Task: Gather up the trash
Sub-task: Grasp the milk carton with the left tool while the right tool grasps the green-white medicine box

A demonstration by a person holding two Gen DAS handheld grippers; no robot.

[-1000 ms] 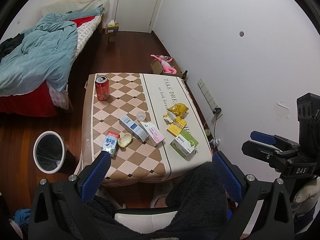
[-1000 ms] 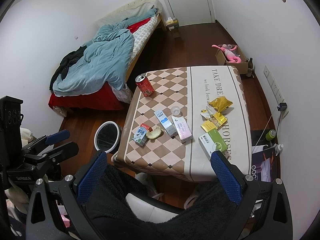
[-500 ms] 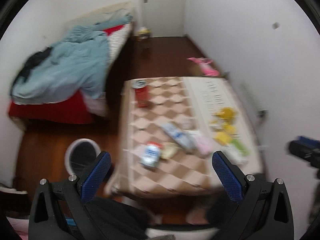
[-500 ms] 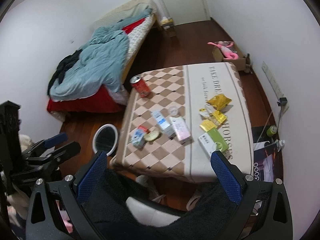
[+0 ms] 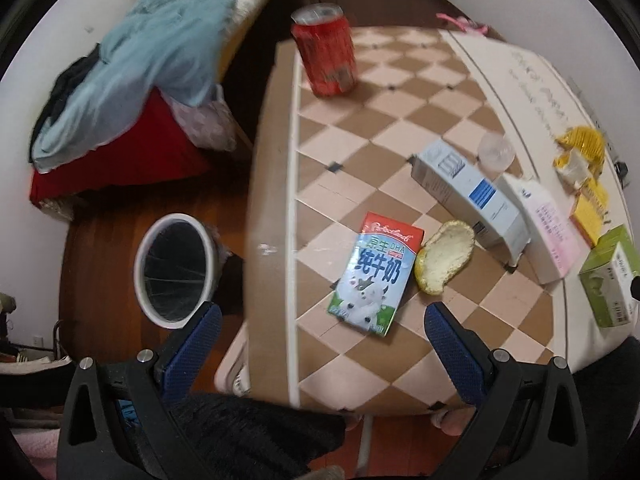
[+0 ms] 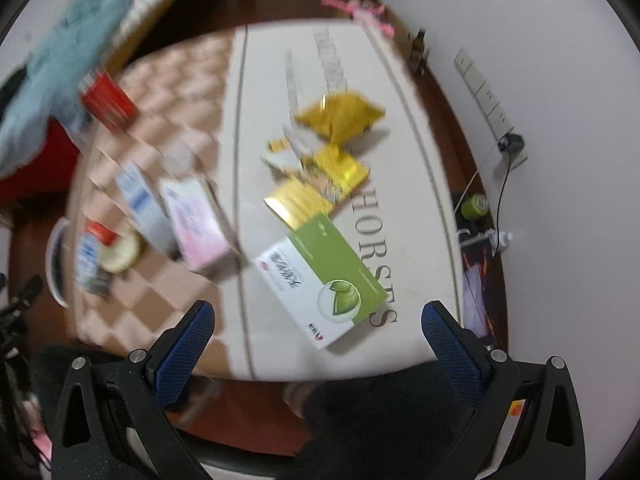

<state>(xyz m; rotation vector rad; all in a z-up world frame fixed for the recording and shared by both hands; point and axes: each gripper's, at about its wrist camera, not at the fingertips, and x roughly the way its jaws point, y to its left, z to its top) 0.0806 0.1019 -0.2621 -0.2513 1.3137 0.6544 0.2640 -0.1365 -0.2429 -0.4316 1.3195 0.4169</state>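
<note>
Trash lies on a low table (image 5: 360, 128) with a checkered cloth. In the left wrist view a milk carton (image 5: 374, 276) lies flat beside a piece of peel (image 5: 444, 258), with a blue-white box (image 5: 468, 192), a pink box (image 5: 540, 228) and a red can (image 5: 326, 50) beyond. My left gripper (image 5: 320, 340) is open and empty, just short of the carton. In the right wrist view a green-white box (image 6: 324, 284) and gold wrappers (image 6: 320, 176) lie ahead. My right gripper (image 6: 318, 334) is open and empty, near the green box.
A white round bin (image 5: 176, 270) with a black liner stands on the wood floor left of the table. A bed (image 5: 132, 92) with a blue quilt is at the far left. A wall with a power strip (image 6: 490, 104) runs along the right.
Both grippers have moved down and forward toward the table. The left has swung toward the milk carton, the right toward the green box. Both stay open.
</note>
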